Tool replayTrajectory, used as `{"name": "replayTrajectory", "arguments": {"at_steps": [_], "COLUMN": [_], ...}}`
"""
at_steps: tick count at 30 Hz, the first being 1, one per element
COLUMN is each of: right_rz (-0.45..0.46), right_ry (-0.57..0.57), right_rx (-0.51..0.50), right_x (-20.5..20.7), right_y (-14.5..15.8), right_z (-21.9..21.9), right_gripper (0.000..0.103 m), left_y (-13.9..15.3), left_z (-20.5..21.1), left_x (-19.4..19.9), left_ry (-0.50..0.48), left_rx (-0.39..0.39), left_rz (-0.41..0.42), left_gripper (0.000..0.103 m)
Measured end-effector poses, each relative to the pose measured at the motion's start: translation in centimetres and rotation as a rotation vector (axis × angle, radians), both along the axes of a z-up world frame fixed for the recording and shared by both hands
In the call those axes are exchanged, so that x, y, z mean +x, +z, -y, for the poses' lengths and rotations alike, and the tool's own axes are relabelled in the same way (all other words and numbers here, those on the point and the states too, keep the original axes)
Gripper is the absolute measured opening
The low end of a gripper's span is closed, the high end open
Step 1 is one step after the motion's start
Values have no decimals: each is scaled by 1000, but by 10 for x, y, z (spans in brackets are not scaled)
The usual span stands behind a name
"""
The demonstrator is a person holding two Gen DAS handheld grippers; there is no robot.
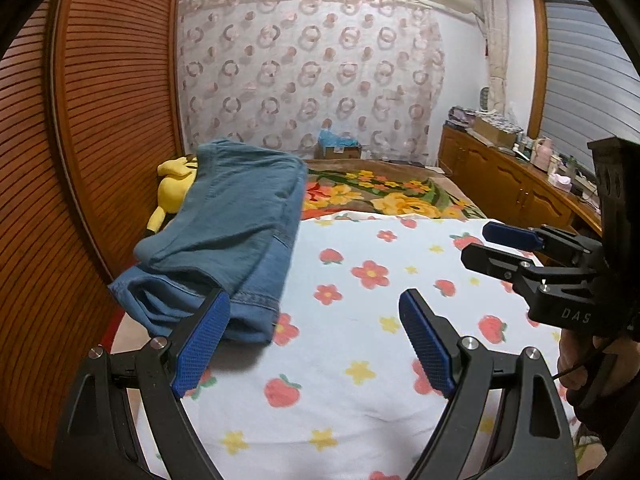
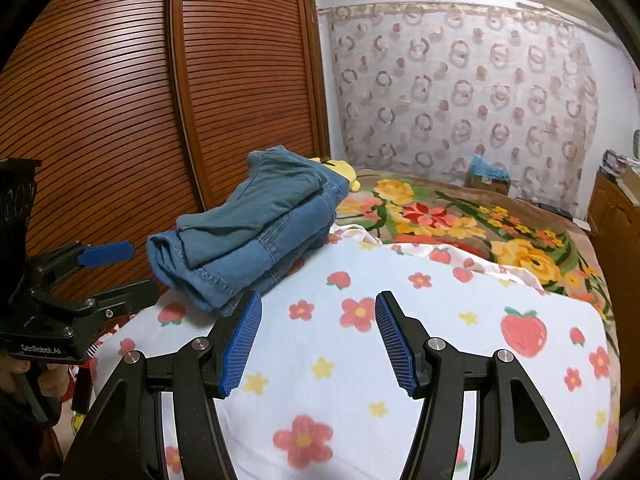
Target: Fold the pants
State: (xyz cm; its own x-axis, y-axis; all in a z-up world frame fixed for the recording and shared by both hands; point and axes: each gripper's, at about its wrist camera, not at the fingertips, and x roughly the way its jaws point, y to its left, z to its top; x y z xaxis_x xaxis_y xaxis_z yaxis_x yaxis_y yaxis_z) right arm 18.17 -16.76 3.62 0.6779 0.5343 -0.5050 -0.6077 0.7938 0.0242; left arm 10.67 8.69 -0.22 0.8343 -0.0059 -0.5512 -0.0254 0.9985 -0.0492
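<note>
Just beyond the open left gripper (image 1: 314, 326), folded pants (image 1: 228, 232), untouched.

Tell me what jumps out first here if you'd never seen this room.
The folded blue pants stand out, stacked at the bed's left edge beside the slatted wooden wardrobe, with a yellow plush toy behind them. The white sheet with strawberries and flowers fills the foreground. Both the left gripper and the right gripper hang open and empty over it.
</note>
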Motion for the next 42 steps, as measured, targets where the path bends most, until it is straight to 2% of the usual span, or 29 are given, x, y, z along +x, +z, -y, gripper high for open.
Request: {"name": "replayTrajectory", "arguments": {"at_steps": [3, 6, 17, 26, 37, 40, 42], "right_rz": [6, 19, 36, 49, 95, 123, 145], "right_ry": [-23, -49, -164, -270, -330, -341, -350], "right_rx": [1, 14, 20, 19, 57, 66, 68], "right_x": [-12, -29, -83, -113, -140, -153, -161], "right_y": [-2, -4, -10, -5, 12, 16, 18], "right_z": [4, 13, 39, 47, 41, 38, 35], "right_gripper": [63, 73, 74, 74, 74, 81, 81], "left_y": [-1, -3, 1, 1, 29, 37, 42], "left_z": [8, 21, 58, 83, 109, 109, 109], "left_x": [-7, -17, -44, -49, -62, -69, -74], "left_ry": [-15, -36, -96, -130, -179, -173, -166], "left_rx": [-3, 4, 17, 14, 15, 16, 21], "left_rz": [3, 7, 27, 24, 85, 103, 113], "left_gripper": [87, 87, 87, 87, 87, 87, 87]}}
